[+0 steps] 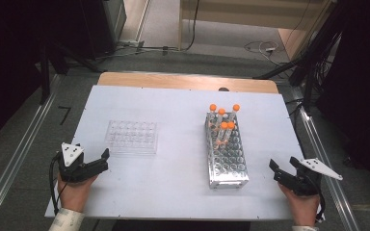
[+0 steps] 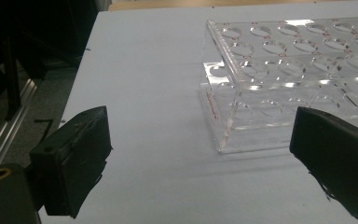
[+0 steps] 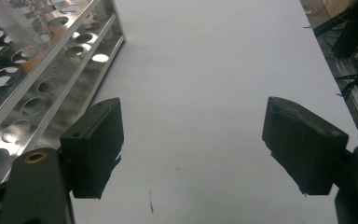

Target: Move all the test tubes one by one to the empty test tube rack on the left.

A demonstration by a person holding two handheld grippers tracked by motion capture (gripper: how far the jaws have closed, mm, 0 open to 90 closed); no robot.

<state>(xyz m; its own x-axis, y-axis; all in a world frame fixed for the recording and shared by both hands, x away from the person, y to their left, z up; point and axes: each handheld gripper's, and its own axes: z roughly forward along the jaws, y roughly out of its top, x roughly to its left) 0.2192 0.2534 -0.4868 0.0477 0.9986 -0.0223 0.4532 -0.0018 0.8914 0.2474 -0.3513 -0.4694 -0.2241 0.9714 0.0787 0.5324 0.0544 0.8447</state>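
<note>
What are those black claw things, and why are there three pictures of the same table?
A person sits at a white table and holds a pinching tool in each hand: the left gripper and the right gripper. One picture comes from a camera above. The other two come from small cameras riding on each tool, looking along its black jaws. Near the left tool lies a clear plastic rack with empty holes. Near the right one stands a metal rack holding tubes with orange caps. Both tools are open and hold nothing.
</note>
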